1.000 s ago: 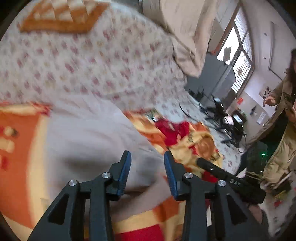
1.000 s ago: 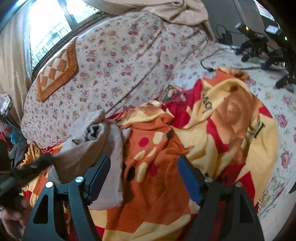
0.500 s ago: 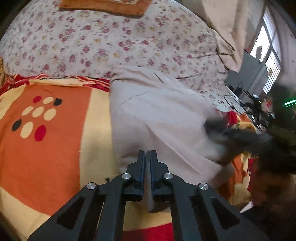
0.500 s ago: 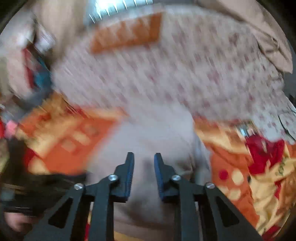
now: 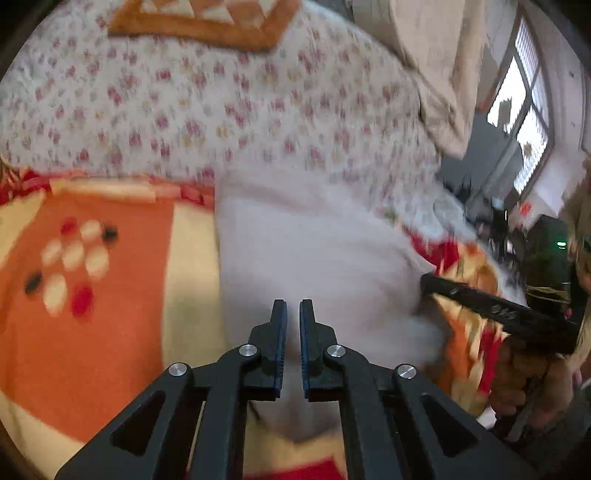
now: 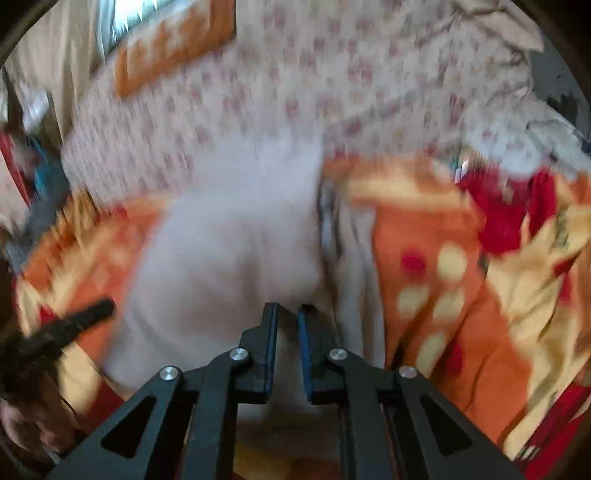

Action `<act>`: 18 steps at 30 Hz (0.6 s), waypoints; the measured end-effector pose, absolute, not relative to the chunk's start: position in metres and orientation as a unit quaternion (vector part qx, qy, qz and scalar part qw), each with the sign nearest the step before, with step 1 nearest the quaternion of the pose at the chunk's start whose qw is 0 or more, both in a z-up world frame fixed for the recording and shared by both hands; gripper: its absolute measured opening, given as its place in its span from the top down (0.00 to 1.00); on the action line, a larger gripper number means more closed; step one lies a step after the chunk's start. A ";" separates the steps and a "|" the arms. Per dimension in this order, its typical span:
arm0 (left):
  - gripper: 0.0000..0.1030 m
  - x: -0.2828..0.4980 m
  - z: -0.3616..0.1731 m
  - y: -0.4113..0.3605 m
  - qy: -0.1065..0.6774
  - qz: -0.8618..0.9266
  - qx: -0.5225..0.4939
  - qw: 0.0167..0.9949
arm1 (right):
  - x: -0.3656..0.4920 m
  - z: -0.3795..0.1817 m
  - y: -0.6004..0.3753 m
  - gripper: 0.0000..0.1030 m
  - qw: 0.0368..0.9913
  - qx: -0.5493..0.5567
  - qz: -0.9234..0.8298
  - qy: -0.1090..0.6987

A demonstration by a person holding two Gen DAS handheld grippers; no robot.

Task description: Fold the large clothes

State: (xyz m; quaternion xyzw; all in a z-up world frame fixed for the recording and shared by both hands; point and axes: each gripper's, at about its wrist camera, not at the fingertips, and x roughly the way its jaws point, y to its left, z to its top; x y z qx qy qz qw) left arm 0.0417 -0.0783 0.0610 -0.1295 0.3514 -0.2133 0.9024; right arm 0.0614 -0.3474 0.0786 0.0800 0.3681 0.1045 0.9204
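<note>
A pale grey garment [image 5: 310,258] lies spread on an orange, cream and red blanket [image 5: 103,295] on the bed. My left gripper [image 5: 293,314] is nearly closed, its jaws pinching the garment's near edge. In the right wrist view the same garment [image 6: 229,240] runs away from my right gripper [image 6: 287,314], whose jaws are also nearly closed on the near hem. The right gripper also shows in the left wrist view [image 5: 495,314], at the garment's right edge. Both views are motion-blurred.
A floral quilt [image 5: 221,103] with an orange patch [image 5: 207,22] rises behind the blanket. A beige cloth [image 5: 439,70] hangs at the back right. Dark equipment and a window [image 5: 524,110] are at the far right. Red fabric [image 6: 513,206] lies on the blanket's right.
Both grippers closed from wide open onto the grey garment's near edge. The garment went from a crumpled heap to spread flat; both views now shake with motion.
</note>
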 end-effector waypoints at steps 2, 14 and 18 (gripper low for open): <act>1.00 0.068 0.082 -0.079 0.334 -0.193 -0.125 0.914 | 0.078 0.111 -0.340 0.80 0.935 0.084 0.083 0.333; 0.92 0.246 0.009 -0.132 0.458 -0.101 -0.145 0.871 | 0.235 0.002 -0.304 0.75 0.883 0.007 0.031 0.468; 0.91 0.245 -0.021 -0.147 0.446 -0.094 -0.126 0.881 | 0.231 -0.009 -0.309 0.75 0.896 0.002 0.024 0.443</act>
